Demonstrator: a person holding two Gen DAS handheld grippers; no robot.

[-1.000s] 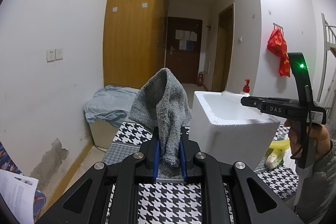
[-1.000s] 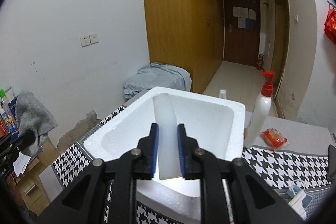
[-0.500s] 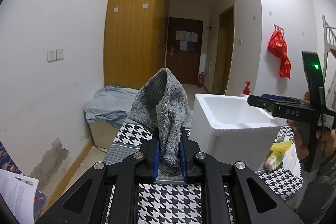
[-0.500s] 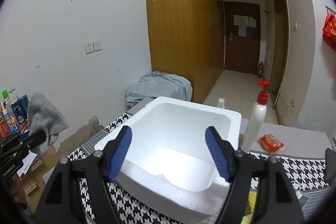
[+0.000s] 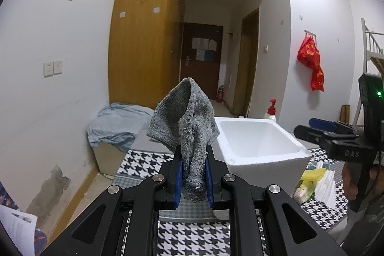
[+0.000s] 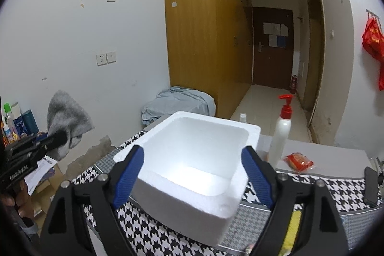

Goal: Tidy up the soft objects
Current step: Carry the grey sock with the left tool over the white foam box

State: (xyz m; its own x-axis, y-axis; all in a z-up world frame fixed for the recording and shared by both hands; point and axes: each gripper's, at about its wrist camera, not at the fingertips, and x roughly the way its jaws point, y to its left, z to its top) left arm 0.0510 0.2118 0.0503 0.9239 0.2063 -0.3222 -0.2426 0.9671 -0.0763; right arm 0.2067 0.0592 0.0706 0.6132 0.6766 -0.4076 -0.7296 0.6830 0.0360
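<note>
My left gripper (image 5: 193, 178) is shut on a grey knitted sock (image 5: 186, 121) that stands up between the blue pads, held in the air left of a white foam box (image 5: 256, 150). The sock (image 6: 66, 115) and left gripper (image 6: 57, 138) also show at the far left of the right wrist view. My right gripper (image 6: 192, 174) is open wide and empty, above the near side of the foam box (image 6: 192, 198); it shows at the right edge of the left wrist view (image 5: 312, 130). The box interior looks bare white.
The box sits on a houndstooth-cloth table (image 6: 148, 234). A red-pump lotion bottle (image 6: 279, 136), a red snack packet (image 6: 297, 161) and a phone (image 6: 370, 186) lie right of the box. Yellow and white items (image 5: 312, 180) lie near it. A cloth-covered crate (image 5: 117, 128) stands by the wall.
My right gripper opened and let go of the white piece it held over the box, then drew back and up. My left gripper keeps the sock and has hardly moved.
</note>
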